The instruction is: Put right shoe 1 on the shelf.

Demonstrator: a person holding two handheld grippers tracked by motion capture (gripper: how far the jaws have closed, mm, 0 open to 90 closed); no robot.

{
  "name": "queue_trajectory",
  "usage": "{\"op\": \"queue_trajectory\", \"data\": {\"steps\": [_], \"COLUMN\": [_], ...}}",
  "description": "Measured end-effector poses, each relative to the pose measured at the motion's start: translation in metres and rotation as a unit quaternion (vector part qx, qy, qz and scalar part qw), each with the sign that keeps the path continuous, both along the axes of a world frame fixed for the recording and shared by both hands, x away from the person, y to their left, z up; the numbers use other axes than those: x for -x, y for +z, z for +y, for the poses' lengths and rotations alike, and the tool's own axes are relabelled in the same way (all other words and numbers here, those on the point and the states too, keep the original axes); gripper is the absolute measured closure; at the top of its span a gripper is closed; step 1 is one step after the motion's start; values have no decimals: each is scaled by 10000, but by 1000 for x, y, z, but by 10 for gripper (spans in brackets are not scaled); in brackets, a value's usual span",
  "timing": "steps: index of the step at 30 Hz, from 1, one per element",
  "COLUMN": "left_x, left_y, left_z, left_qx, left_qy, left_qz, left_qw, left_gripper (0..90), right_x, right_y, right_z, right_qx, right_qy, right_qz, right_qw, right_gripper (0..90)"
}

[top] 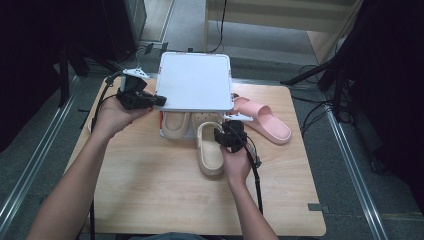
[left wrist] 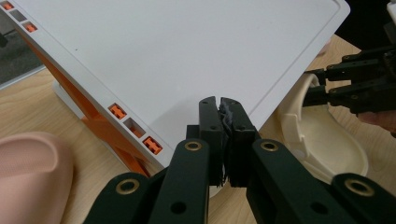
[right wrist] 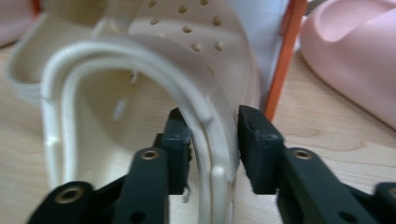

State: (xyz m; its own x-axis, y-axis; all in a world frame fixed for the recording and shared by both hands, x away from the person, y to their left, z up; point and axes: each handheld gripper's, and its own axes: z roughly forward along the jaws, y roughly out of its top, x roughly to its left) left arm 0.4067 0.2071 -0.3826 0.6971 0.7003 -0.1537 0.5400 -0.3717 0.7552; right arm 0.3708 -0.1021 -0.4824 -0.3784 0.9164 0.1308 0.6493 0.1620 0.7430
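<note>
A white shoe box [top: 194, 80] with orange frame posts [left wrist: 100, 126] stands at the table's far middle. One cream clog [top: 176, 124] lies under its top panel [left wrist: 187, 51]. A second cream clog [top: 210, 152] lies in front, toe toward the box. My left gripper [top: 159, 100] is shut, its tips [left wrist: 220, 105] against the panel's near edge; I cannot tell whether they pinch it. My right gripper [top: 225, 134] straddles the front clog's side rim [right wrist: 212, 126]. One pad [right wrist: 180, 135] sits inside the rim and the other pad [right wrist: 254, 135] stands just clear outside.
A pink slipper [top: 265, 120] lies right of the box, close to the right gripper, and is large in the right gripper view [right wrist: 355, 56]. Bare wooden table [top: 160, 190] stretches toward the person. Dark stands and cables surround the table.
</note>
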Motion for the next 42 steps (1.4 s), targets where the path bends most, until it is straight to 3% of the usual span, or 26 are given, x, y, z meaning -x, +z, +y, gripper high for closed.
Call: {"op": "queue_trajectory", "data": {"steps": [4, 11, 14, 17, 23, 27, 29, 32, 37, 42], "left_x": [0, 1, 1, 1, 1, 1, 1, 1, 1, 1], "left_y": [0, 0, 0, 0, 0, 0, 0, 0, -1, 0], "left_z": [0, -1, -1, -1, -1, -1, -1, -1, -1, -1], "left_qx": [2, -40, -23, -19, -10, -33, -29, -40, -35, -33], "left_qy": [2, 16, 12, 1, 13, 3, 4, 8, 9, 6], "left_qz": [-8, -43, -34, -30, -26, -50, -51, -59, -71, -68], "left_qw": [10000, 10000, 10000, 10000, 10000, 10000, 10000, 10000, 10000, 10000], "left_gripper": [876, 876, 875, 875, 875, 878, 878, 877, 876, 876], "right_x": [10, 41, 55, 71, 97, 116, 125, 129, 124, 114], "right_y": [7, 19, 21, 21, 12, -1, -12, -23, -33, -37], "right_z": [-4, -18, -23, -28, -34, -34, -33, -29, -21, -18], "right_qx": [62, 108, 2, -138, -300, -282, -238, -154, 5, -79], "right_qy": [246, 512, 632, 737, 947, 1013, 1081, 1125, 1219, 1215], "right_qz": [-75, -125, -145, -181, -28, 60, 228, 448, 583, 662], "right_qw": [9996, 9986, 9979, 9970, 9951, 9944, 9936, 9925, 9908, 9904], "right_gripper": [513, 506, 570, 734, 873, 900, 900, 900, 900, 900]}}
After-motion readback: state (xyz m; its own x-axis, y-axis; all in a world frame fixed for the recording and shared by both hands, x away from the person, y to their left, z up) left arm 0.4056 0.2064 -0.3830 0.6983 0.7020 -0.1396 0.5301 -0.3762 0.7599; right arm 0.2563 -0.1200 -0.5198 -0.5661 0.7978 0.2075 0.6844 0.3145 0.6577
